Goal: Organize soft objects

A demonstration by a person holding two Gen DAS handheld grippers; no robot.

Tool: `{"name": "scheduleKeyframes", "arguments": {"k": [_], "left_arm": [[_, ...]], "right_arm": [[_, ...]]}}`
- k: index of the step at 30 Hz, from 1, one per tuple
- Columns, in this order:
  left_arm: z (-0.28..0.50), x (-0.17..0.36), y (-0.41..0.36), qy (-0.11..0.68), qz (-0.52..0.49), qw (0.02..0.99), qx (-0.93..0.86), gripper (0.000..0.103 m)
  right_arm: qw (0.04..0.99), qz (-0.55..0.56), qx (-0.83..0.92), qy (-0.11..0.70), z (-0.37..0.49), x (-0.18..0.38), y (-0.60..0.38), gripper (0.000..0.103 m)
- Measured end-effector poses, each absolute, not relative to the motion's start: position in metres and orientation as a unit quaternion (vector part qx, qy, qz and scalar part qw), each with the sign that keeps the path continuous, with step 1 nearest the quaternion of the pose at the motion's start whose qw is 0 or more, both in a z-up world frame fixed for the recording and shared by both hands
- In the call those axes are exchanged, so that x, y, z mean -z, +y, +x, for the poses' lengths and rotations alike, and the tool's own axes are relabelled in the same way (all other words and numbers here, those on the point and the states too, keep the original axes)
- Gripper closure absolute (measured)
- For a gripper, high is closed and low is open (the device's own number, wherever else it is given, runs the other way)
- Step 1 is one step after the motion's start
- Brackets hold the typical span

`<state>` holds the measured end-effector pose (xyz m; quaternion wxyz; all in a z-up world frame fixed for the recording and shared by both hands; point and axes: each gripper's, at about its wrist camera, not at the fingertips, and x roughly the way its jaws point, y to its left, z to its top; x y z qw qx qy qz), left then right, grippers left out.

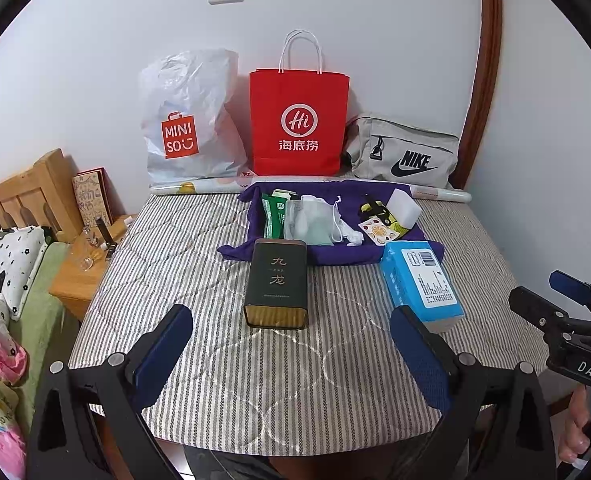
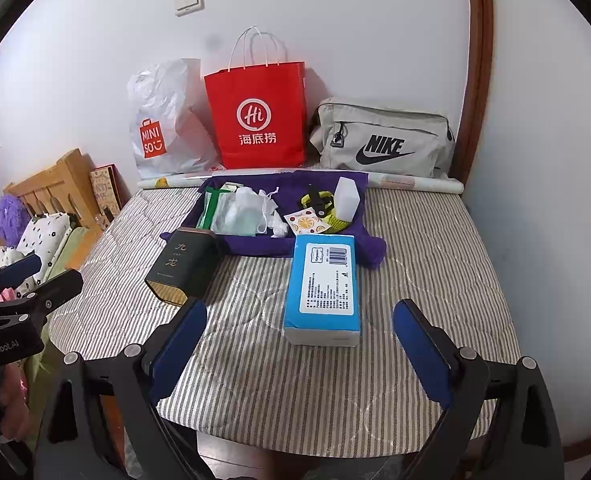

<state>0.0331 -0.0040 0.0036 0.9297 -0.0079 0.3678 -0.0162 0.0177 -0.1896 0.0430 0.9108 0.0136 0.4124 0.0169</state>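
Both tongs spread wide, gripping nothing, above the near edge of the striped quilted mattress (image 1: 335, 360). Left tongs (image 1: 291, 354) face a dark green tin (image 1: 277, 282) lying flat, just ahead between the pads. Right tongs (image 2: 299, 350) face a blue tissue pack (image 2: 323, 292), label up, directly ahead. Behind both, a purple cloth tray (image 1: 335, 254) holds the soft items: green packet (image 1: 272, 216), white mesh pouch (image 1: 315, 220), white sponge block (image 1: 403, 208), yellow-black strap (image 2: 319, 202), fruit-print card (image 2: 307, 222). Tin's far end touches the tray's front wall; tissue pack overlaps its right corner. Against the wall: white Miniso bag (image 1: 187, 120), red paper bag (image 1: 299, 120), grey Nike pouch (image 1: 407, 152), rolled paper (image 1: 199, 188) in front of them. Wooden nightstand (image 1: 83, 272) left of the mattress.
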Motion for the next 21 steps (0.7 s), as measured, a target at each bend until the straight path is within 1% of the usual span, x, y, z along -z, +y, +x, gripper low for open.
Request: {"name": "scheduleKeyframes", "arguments": {"k": [21], "left_arm": [[0.0321, -0.0047, -0.0054, 0.367, -0.004, 0.93, 0.018, 0.003]], "right_arm": [[0.911, 0.013, -0.017, 0.413, 0.0176, -0.0435, -0.1895, 0.009]]}}
